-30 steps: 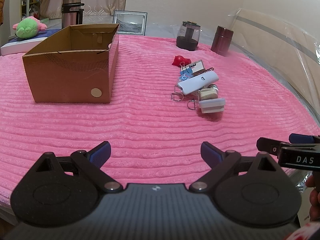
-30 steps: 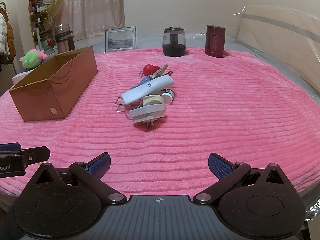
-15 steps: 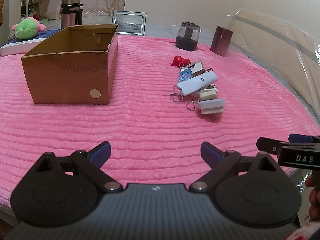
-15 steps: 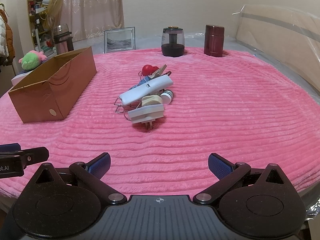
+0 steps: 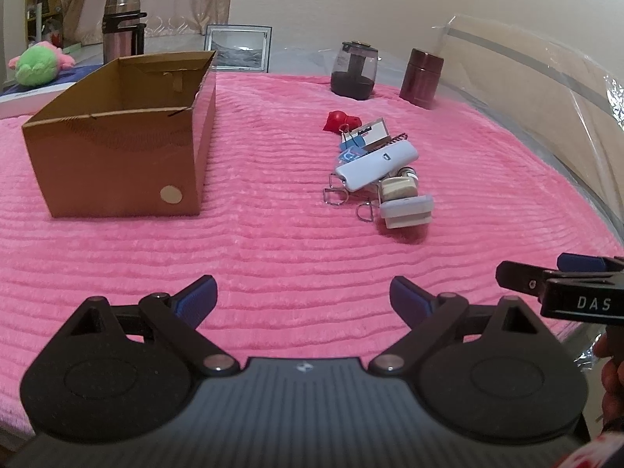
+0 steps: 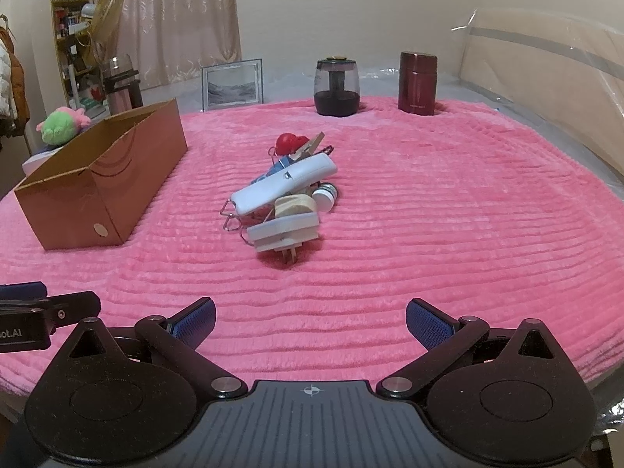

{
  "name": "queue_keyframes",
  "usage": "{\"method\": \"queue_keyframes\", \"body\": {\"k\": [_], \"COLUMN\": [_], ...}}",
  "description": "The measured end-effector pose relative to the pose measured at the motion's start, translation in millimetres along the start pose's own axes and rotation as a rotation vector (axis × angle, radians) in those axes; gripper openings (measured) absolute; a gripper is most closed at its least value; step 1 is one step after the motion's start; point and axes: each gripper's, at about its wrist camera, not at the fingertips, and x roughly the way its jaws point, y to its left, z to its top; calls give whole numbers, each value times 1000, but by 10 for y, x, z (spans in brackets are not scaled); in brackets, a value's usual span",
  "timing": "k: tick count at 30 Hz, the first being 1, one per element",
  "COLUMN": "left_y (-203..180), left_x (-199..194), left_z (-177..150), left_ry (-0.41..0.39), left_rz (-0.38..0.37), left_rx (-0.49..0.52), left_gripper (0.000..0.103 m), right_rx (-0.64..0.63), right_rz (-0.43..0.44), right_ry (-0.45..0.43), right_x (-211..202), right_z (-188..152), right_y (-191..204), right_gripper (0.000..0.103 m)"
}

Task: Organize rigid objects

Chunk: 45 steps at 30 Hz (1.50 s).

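Landmark: open cardboard box (image 5: 117,144), standing on the pink ribbed blanket (image 5: 273,257).

Pile of small rigid objects (image 6: 286,191), right of the box, well apart from it: white oblong device (image 6: 282,185) lying on top; white plug adapter (image 6: 284,234) at the near end; red piece (image 6: 288,141) at the far end; wire binder clips (image 5: 335,191) on the side facing the box.

Dark jar (image 6: 336,87) and maroon canister (image 6: 417,82): beyond the pile, far right of the box.

Left claw (image 5: 302,296): spread wide, holding nothing, near of the box.

Right claw (image 6: 310,319): spread wide, holding nothing, near of the pile.
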Motion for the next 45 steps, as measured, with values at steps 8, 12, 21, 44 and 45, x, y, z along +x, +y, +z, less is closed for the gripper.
{"method": "queue_keyframes", "body": {"k": [8,12,21,44,45], "left_y": [79,129,162,230,230], "left_x": [314,497,954,1518,1526], "left_z": [121,195,379,513,513], "left_ry": [2,4,-3,13,14], "left_rz": [-5,-25,-73,-100,-100], "left_rx": [11,10,40,42,41], "left_gripper": [93,93,94,94,94], "right_rx": [-15,-17,-53,-115,-116], "right_rz": [28,57,116,178,182], "right_ry": [-22,-23,-10,19,16], "right_x": [246,430,965,1759,1760], "right_z": [77,140,279,407,410], "right_y": [-43,-82,-95,-71,-67], "right_gripper": [101,101,101,90,89]}}
